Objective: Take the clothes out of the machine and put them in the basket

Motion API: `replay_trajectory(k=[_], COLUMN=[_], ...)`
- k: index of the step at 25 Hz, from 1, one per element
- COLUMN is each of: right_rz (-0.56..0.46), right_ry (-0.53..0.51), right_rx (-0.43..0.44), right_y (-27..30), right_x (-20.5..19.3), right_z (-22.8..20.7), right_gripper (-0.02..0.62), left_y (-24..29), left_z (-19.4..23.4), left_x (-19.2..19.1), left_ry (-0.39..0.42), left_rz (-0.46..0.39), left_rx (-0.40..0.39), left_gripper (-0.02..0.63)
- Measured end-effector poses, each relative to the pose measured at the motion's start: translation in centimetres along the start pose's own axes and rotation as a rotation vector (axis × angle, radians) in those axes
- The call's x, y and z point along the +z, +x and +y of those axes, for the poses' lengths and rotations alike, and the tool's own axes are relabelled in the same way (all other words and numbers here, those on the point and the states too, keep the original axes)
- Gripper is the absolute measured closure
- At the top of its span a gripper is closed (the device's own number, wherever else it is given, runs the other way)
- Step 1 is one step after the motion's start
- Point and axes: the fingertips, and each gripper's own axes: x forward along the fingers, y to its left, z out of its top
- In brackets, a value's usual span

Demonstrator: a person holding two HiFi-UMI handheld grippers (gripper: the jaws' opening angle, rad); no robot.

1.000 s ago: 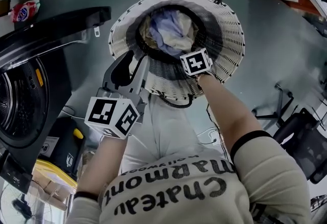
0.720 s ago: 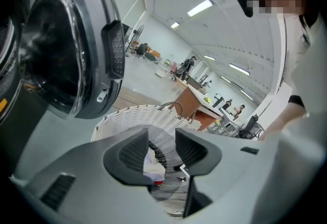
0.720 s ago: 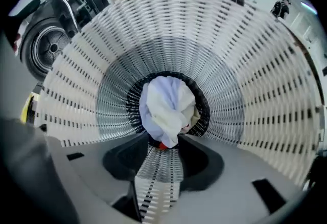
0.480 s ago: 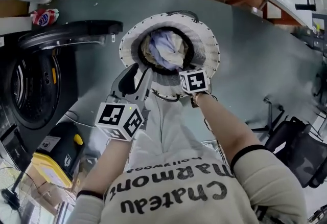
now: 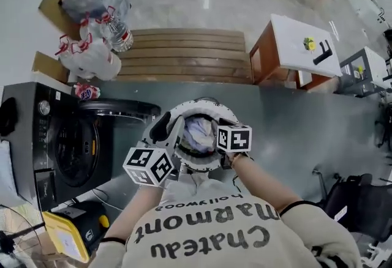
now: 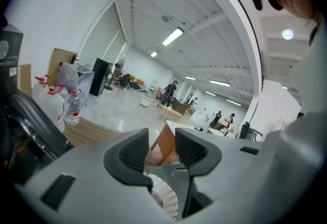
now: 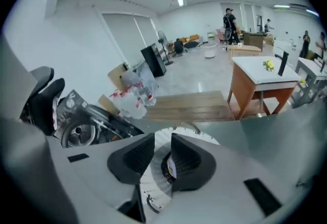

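Note:
In the head view the white woven basket [image 5: 202, 166] stands on the grey floor in front of me, with pale blue and beige clothes [image 5: 197, 131] inside. The black washing machine [image 5: 61, 144] is at the left, its door [image 5: 116, 111] swung open. My left gripper [image 5: 168, 130] hovers over the basket's left rim, open and empty [image 6: 162, 141]. The right gripper's marker cube [image 5: 234, 138] is above the basket's right rim. In its own view the right gripper [image 7: 162, 150] looks down at the basket [image 7: 153, 182]; its jaws have just been closing, a narrow gap remains and nothing is between them.
A wooden slatted platform [image 5: 177, 65] lies beyond the basket, with plastic bags and bottles [image 5: 92, 46] at its left end. A white-topped wooden table [image 5: 300, 46] stands at the back right. A yellow and black case [image 5: 67, 236] sits by the machine; a dark chair [image 5: 361, 205] is at the right.
Both grippers have risen well above the basket. The head view has lifted too, so the basket and machine look smaller and lower. The clothes stay in the basket.

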Motion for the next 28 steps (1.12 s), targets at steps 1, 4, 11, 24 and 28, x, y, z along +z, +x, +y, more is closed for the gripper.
replay_trajectory(k=[1,4,11,24,28], right_rz=[-0.039,-0.149,-0.519,-0.765,-0.738], right_ry=[0.012,0.005,-0.106,-0.328,-0.322], right_rx=[0.016,0.077,0.228,0.261,0.243], right_y=[-1.0,-4.4,-14.0,-21.6,-20.8], right_x=[1.9,7.1,18.5,23.9,22.9], right_z=[0.6,3.0,8.7,13.6,13.3], right_gripper=[0.48,0.495,0.537,0.541,0.541], left_y=[-0.1,-0.7,-2.2,-4.3,-5.2], left_z=[-0.7,-2.5,-5.4,-5.2,-4.4], left_x=[1.3,4.6,11.2,15.8,15.8], left_ry=[0.012,0.059,0.161,0.225,0.211], left_rz=[-0.023,-0.081,-0.21,-0.307,-0.311], left_rx=[-0.009,-0.02,-0.021,0.042,0.065], left_gripper=[0.453,0.457,0.514,0.589,0.589])
